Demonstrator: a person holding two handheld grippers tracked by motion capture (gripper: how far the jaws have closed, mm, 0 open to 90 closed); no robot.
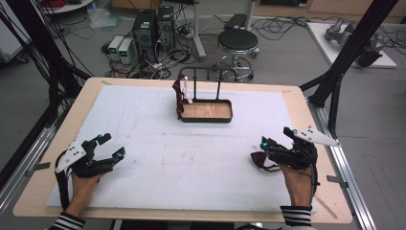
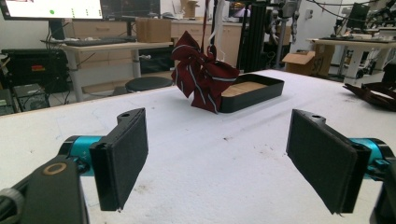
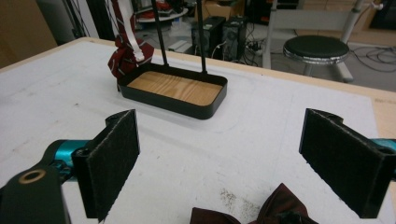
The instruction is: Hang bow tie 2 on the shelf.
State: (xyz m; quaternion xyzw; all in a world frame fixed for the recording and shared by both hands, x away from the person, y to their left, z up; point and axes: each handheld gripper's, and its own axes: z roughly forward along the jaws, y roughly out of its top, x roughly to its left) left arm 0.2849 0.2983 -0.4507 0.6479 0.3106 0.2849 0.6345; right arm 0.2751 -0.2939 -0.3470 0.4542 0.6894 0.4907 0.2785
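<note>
Unlabelled bow tie (image 3: 261, 212) (dark red) — between jaws

Two dark red bow ties are showing: one striped bow tie (image 1: 180, 96) is hanging on the stand, and one plain bow tie (image 1: 261, 159) is lying on the white table cover. One black tray with a wooden bottom (image 1: 207, 111) is sitting there. Two black grippers, a left one (image 1: 109, 145) and a right one (image 1: 275, 135), are being held. One round black stool (image 1: 238, 40) is standing behind.
</note>
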